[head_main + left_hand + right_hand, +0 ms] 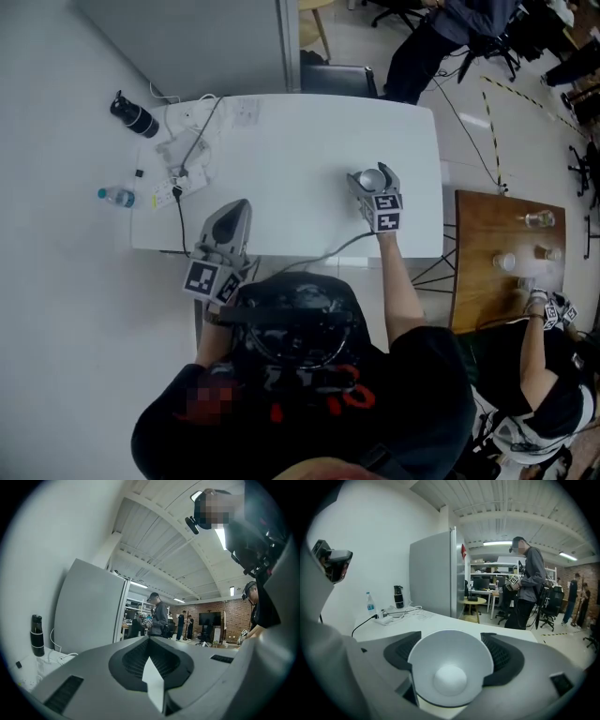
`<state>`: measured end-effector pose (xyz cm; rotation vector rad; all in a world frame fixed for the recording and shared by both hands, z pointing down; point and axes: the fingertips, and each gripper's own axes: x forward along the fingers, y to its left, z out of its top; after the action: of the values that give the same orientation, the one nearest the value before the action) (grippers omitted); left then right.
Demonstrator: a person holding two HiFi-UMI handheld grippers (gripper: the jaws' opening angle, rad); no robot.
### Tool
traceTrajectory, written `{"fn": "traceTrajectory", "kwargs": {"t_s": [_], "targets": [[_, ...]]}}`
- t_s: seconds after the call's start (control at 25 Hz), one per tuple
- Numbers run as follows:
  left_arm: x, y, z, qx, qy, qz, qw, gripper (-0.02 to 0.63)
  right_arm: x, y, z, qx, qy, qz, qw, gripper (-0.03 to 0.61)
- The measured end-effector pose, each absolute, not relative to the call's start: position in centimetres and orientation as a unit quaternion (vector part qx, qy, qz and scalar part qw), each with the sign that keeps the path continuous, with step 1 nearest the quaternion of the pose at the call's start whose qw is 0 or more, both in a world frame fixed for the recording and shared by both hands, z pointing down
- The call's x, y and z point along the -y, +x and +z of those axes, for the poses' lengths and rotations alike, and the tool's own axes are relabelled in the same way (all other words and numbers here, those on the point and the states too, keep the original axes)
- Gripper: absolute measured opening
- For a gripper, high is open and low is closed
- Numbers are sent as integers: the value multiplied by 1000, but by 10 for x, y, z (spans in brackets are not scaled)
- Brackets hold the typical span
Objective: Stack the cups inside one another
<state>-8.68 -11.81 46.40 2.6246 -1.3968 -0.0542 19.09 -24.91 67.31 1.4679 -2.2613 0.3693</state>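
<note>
Gripping a cup [450,667], mouth facing its camera, right gripper [373,178] sits over table [300,141]; left gripper [234,214] closed, empty.

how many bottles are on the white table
2. A black bottle stands at the far left corner of the white table; a clear water bottle stands nearer, along its left edge. None seems hidden.
</note>
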Motion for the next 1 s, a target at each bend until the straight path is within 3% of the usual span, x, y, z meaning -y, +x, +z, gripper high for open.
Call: {"fn": "traceTrajectory", "kwargs": {"t_s": [0.64,1.0], "targets": [[108,-117,470,498,863,13,79,3,269,190,741,792,524,160,268,420],[115,-111,464,486,870,5,80,3,265,193,741,789,529,171,260,420]]}}
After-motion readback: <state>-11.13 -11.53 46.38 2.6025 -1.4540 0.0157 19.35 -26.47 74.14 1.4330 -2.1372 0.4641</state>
